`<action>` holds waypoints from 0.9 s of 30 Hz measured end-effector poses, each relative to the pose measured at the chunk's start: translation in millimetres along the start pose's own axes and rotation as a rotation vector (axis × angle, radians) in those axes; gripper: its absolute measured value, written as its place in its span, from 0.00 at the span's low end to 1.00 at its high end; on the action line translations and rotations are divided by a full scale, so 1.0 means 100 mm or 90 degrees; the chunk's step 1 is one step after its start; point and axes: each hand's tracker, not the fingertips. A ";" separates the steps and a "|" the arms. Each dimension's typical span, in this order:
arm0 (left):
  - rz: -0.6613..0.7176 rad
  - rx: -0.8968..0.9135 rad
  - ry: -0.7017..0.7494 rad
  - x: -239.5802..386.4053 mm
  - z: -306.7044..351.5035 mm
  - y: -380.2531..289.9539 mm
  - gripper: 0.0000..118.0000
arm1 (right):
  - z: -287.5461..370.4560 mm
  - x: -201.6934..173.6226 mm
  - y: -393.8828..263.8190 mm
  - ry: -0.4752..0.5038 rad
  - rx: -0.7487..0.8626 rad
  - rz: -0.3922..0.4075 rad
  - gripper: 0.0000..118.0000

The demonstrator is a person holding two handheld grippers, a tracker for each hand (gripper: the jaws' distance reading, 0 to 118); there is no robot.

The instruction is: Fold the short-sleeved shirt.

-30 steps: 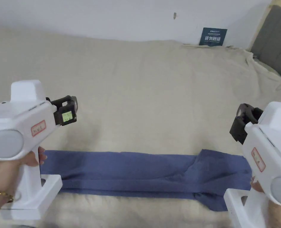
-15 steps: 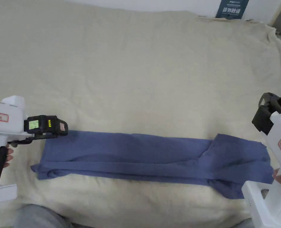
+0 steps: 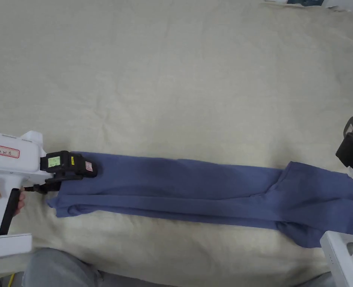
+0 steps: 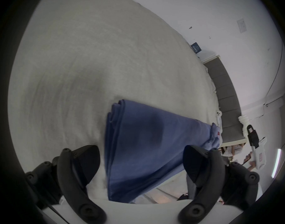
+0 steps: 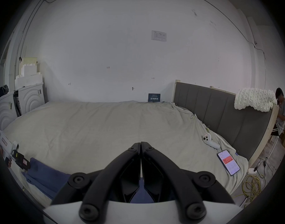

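— Looking at the bed (image 3: 194,74) first: what's different from a moment ago?

— My head camera has tipped down, so the whole frame slid; that part is the camera, not the things. The real change is my left tongs (image 3: 91,168). 1 second back they hung in the air above the beige sheet, and now they've come down to the left end of the short-sleeved shirt (image 3: 209,194), which lies as 1 long blue band across the near side of the bed, the sleeve end bunched at the right.

— So where does that leave the fold?

— I judge the lengthwise folds done, and the next step is bringing 1 end over to the other. The left side looks about ready to pick up.

— Are the left tongs gripping yet?

— No. In the left gripper view the 2 jaws stand wide apart, released, with the stacked cloth edge (image 4: 111,130) lying between them. Whether either jaw touches the cloth, I can't tell.

— And the right tongs (image 5: 141,144)?

— Clenched, tips pressed together with nothing between them, held above the right end of the shirt and pointing out over the bed. From the head view they sit at the frame's right edge, just beside the sleeve end.

— Anything small nearby?

— A phone (image 5: 228,162) and a white controller (image 5: 209,141) lie near the headboard, well apart from the shirt.
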 end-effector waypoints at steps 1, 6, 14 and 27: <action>0.005 -0.007 -0.005 0.00 -0.03 0.00 0.64 | 0.00 0.00 0.00 0.000 -0.001 -0.001 0.00; 0.024 0.006 -0.035 0.01 -0.12 -0.04 0.61 | 0.02 -0.01 -0.01 -0.001 -0.002 0.005 0.00; 0.030 0.035 0.056 0.21 -0.15 -0.12 0.03 | 0.03 0.04 -0.01 -0.005 -0.005 0.006 0.00; -0.082 0.094 0.118 1.44 0.49 -0.17 0.02 | 0.13 0.21 0.00 0.003 0.012 -0.025 0.00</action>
